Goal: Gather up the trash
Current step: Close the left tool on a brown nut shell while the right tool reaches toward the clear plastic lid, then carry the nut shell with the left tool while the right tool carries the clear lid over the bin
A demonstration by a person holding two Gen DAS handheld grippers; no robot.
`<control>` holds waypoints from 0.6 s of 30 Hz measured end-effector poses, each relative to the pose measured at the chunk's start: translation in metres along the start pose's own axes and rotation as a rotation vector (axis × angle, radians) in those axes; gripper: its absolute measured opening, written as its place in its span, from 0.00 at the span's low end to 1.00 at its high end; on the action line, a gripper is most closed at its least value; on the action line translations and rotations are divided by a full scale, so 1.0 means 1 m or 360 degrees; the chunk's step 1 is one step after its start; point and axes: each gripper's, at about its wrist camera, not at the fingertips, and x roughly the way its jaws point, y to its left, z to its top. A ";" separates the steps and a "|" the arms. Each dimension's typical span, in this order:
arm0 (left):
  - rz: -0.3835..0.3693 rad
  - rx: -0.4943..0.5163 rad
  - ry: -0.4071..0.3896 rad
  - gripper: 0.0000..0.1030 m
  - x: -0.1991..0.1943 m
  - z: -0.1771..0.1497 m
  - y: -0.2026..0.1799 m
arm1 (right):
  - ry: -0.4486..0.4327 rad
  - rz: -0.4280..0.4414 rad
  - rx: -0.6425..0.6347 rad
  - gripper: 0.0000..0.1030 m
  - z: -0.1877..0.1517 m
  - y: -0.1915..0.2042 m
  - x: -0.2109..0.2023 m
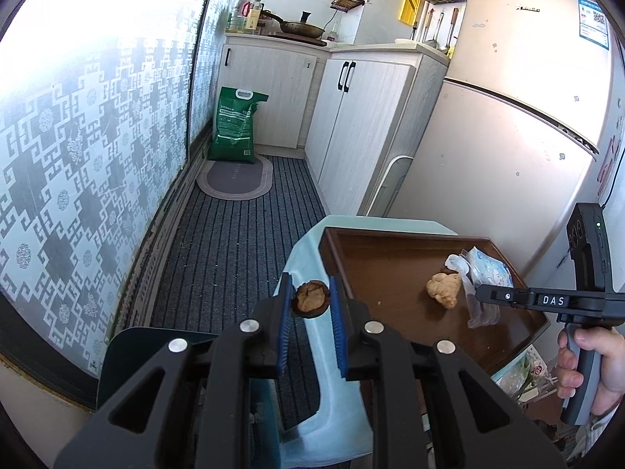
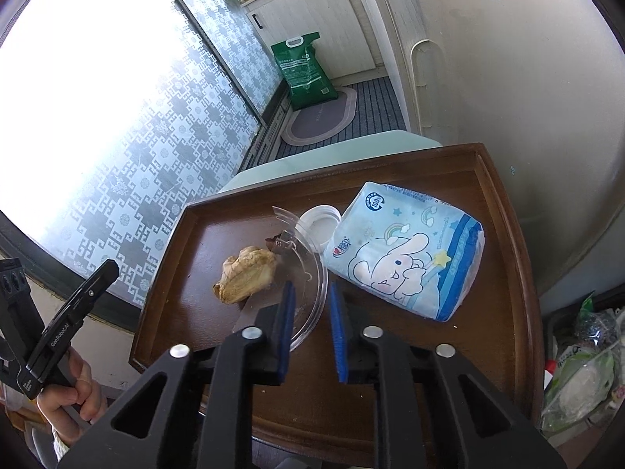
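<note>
My left gripper [image 1: 311, 298] is shut on a brown round peel scrap [image 1: 309, 298] and holds it in the air left of the brown wooden tray [image 1: 390, 258]. On the tray lie a tan food scrap [image 1: 443, 287], a clear plastic lid [image 2: 308, 273], a white cap [image 2: 320, 223] and a blue cartoon tissue pack [image 2: 406, 258]. The tan scrap also shows in the right wrist view [image 2: 246, 278]. My right gripper [image 2: 311, 314] stands partly open, its jaws either side of the clear lid's rim, without pinching it. It also shows in the left wrist view [image 1: 484, 295].
The tray [image 2: 504, 273] sits on a pale green stool [image 1: 312, 351]. A fridge [image 1: 527, 125] stands right, white cabinets [image 1: 351, 109] behind, a green sack [image 1: 236, 125] and oval mat [image 1: 236, 178] on the striped floor. A bin with bagged trash [image 2: 582, 363] is at right.
</note>
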 end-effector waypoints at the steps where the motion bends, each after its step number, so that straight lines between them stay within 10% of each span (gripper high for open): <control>1: 0.0005 0.0002 -0.0001 0.20 -0.001 -0.001 0.003 | -0.0005 -0.0016 -0.0002 0.10 0.000 0.001 0.000; 18: 0.0153 -0.0090 0.0109 0.20 -0.018 -0.020 0.067 | -0.0150 -0.0022 -0.0198 0.02 0.015 0.073 -0.017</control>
